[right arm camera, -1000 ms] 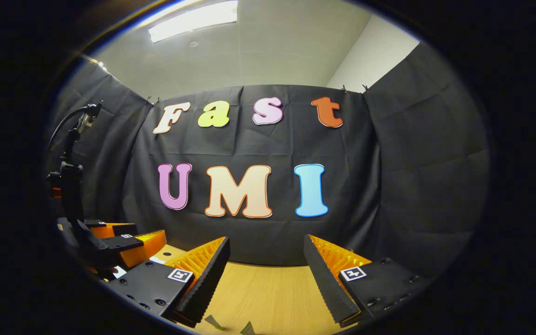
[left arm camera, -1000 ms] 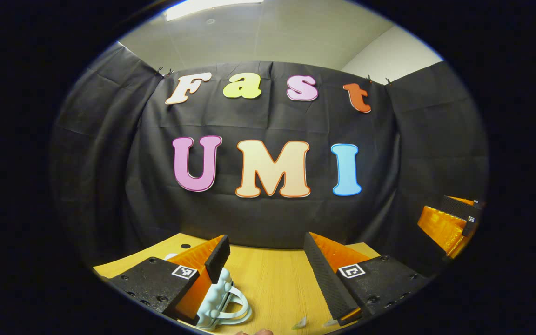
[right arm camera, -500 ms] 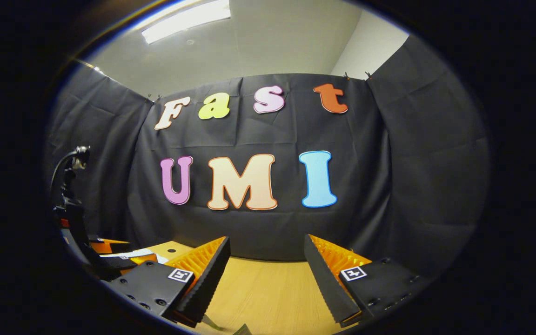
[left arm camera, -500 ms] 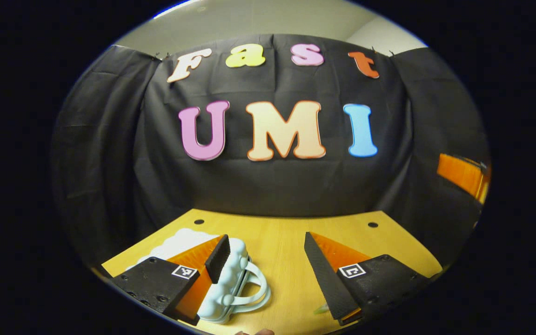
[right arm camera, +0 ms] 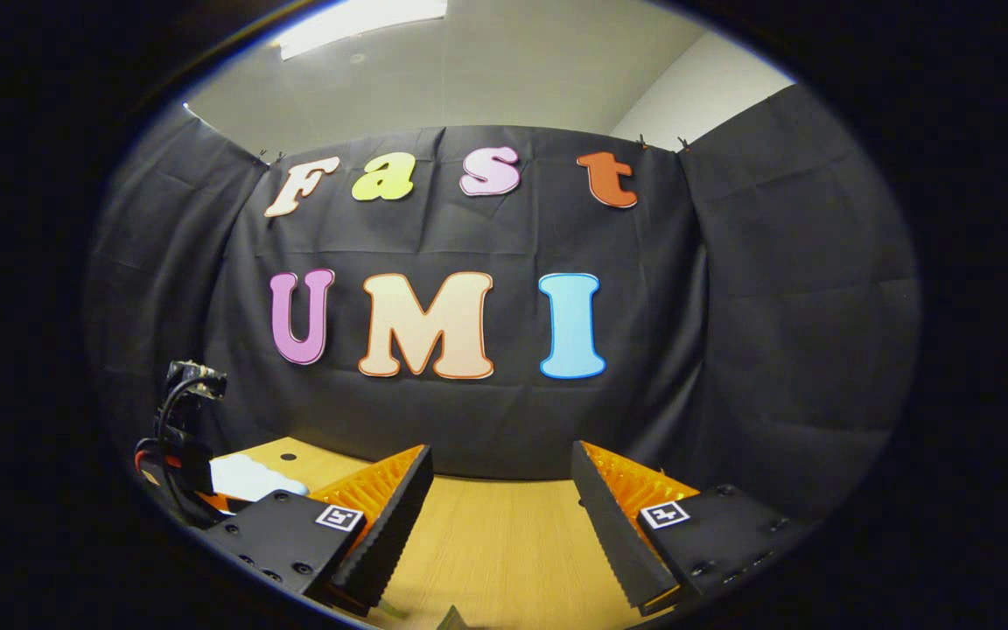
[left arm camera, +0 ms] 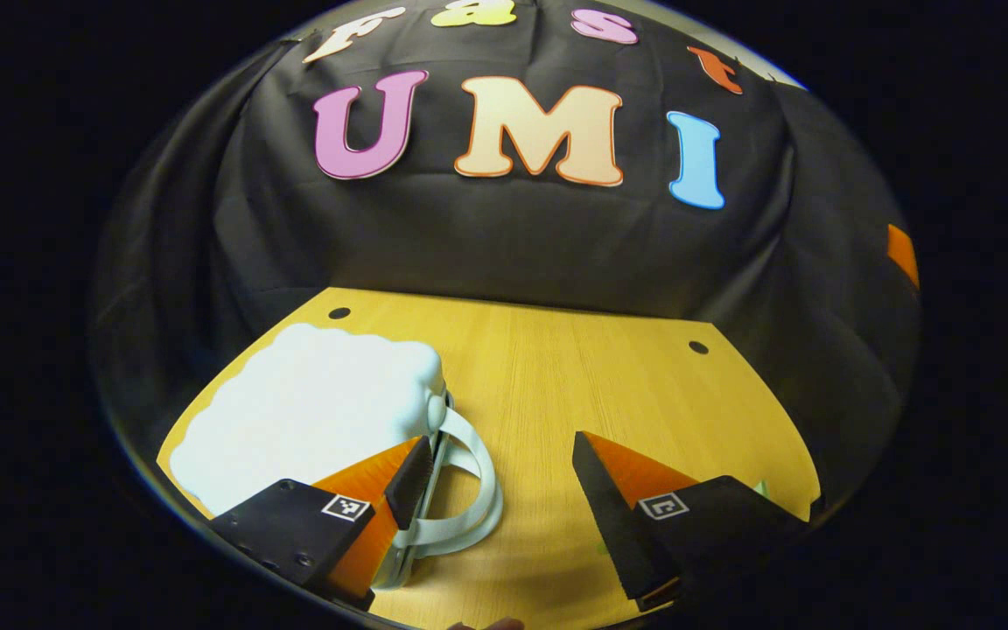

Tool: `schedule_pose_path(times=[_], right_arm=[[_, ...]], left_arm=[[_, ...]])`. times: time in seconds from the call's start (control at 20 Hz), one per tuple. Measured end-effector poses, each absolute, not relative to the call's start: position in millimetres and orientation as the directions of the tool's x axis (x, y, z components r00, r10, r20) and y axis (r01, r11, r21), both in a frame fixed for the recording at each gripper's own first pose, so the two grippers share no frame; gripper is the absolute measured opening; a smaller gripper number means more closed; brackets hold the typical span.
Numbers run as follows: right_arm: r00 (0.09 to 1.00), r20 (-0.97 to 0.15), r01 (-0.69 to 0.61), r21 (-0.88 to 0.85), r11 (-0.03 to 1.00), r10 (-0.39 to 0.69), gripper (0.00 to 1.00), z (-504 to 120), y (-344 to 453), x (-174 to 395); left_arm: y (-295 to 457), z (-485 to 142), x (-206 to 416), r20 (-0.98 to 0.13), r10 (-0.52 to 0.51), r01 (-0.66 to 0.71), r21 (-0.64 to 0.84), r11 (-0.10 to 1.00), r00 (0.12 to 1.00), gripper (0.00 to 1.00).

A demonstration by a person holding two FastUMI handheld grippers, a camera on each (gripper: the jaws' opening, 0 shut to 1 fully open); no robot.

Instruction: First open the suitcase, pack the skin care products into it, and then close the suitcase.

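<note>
Left gripper view: left hand-held gripper (left arm camera: 498, 477), fingers spread wide, holding nothing; left finger (left arm camera: 409, 481) lies just beside the suitcase edge, whether touching cannot be told.

Item: suitcase (left arm camera: 311, 407). Small, pale, with a bumpy cloud-like shell; lies flat and shut on the tabletop (left arm camera: 574, 376), near left. Loop handle (left arm camera: 469, 490) projects from its right edge, between the fingers but nearer the left one.

Handling, judged: shell looks like stiff moulded plastic, light, smooth and likely slippery, so it may slide on the wood when pushed. The handle is the thinnest part and the surest hold; the seam by the handle looks the place to lift the lid, with the base steadied.

Right gripper view: right hand-held gripper (right arm camera: 501, 516), fingers apart, empty, above bare tabletop; suitcase seen far left.

Skin care products: small pale scraps at the near tabletop edge, too cut off to identify.

Status, judged: opening not yet done.
</note>
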State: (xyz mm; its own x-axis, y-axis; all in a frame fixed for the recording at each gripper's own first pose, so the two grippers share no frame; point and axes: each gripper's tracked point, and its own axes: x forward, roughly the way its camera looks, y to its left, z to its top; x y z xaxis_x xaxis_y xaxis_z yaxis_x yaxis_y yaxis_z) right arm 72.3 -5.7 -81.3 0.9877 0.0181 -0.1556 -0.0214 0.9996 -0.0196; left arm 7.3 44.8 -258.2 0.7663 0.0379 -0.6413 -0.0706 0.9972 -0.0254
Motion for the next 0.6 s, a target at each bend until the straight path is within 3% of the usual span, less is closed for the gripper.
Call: schedule_pose_path(times=[0.35,0.6], right_arm=[[0.986,-0.165,0.015,-0.075,0.997,-0.027,0.98,-85,-11,62],[0.978,-0.204,0.029,-0.073,0.997,-0.043,0.99,-101,-12,55]], left_arm=[[55,-309,-1,-0.790,0.058,-0.072,0.018,0.997,0.610,0.95],[43,-334,1,-0.835,0.030,-0.035,0.013,0.999,0.549,0.88]])
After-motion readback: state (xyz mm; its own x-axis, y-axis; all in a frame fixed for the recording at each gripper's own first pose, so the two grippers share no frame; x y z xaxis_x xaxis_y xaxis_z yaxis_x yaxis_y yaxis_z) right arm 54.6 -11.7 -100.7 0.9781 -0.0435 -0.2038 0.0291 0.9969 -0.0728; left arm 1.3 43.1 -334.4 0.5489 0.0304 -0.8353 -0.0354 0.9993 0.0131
